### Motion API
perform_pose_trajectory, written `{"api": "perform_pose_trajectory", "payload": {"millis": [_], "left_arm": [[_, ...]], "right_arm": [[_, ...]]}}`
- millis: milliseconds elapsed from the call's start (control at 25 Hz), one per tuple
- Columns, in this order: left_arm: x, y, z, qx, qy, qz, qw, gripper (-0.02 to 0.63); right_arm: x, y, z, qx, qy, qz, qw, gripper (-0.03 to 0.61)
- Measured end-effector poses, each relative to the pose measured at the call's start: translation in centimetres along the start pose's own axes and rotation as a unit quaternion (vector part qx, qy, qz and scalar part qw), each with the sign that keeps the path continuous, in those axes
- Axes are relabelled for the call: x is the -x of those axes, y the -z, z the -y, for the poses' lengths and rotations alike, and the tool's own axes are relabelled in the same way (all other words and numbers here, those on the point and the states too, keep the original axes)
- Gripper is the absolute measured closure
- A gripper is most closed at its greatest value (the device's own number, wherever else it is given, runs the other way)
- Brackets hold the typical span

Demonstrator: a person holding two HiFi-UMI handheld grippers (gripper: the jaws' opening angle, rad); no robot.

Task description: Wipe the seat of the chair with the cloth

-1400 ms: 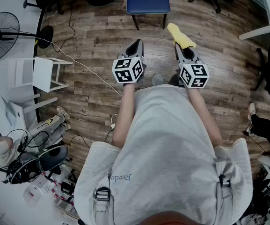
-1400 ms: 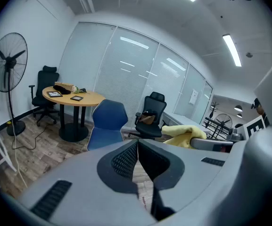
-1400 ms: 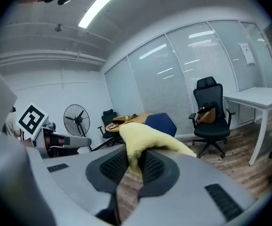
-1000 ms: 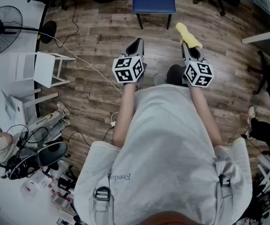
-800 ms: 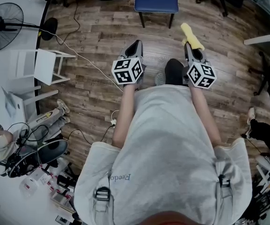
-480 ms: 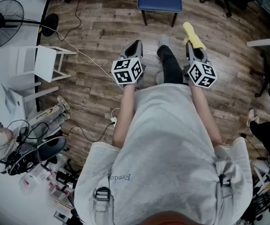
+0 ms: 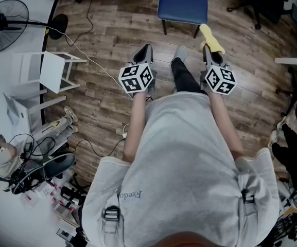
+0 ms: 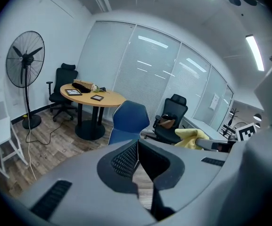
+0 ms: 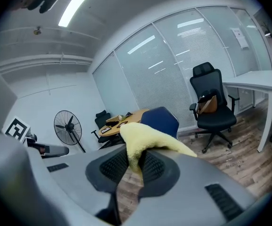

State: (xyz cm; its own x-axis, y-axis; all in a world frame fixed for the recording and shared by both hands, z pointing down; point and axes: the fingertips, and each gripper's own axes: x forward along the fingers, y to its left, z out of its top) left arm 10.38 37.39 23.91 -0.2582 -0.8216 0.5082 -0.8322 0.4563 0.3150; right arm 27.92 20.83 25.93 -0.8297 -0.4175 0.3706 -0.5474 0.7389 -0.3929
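We have stepped closer to the blue chair (image 7: 183,1). Our right gripper (image 7: 209,55) pinches the yellow cloth (image 7: 211,36) near the seat's front edge, while our left gripper (image 7: 144,51) is closed and empty.

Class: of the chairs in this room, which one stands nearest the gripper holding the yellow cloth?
The blue chair, just ahead of the right gripper. It is the only blue one; the black office chair stands farther off.

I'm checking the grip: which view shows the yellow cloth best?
The right gripper view: the cloth fills its middle, pinched between the right gripper's jaws. The head view shows the cloth small, sticking out ahead of that gripper. The left gripper view catches only a yellow bunch at the right.
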Motion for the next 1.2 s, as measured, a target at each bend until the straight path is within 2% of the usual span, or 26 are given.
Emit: {"api": "perform_pose_trajectory", "payload": {"millis": [280,720,1200], "left_arm": [[-5.1,-4.2,-1.3,0.006,0.009,-0.012,0.9999,0.586],[-14.1,-11.2,-3.0,-0.008,0.016,-0.022,0.9996,0.586],[-22.3,-15.8,-5.2,-0.035,0.012,-0.048,0.9981,0.586]], "right_arm": [[-5.5,-4.2,0.5,0.001,-0.002,0.006,1.000,0.515],[-13.8,-10.4,4.8,-0.027,0.023,0.022,0.999,0.515],[-22.7,-15.5,7.5,-0.058,0.026,0.039,0.997,0.515]]}}
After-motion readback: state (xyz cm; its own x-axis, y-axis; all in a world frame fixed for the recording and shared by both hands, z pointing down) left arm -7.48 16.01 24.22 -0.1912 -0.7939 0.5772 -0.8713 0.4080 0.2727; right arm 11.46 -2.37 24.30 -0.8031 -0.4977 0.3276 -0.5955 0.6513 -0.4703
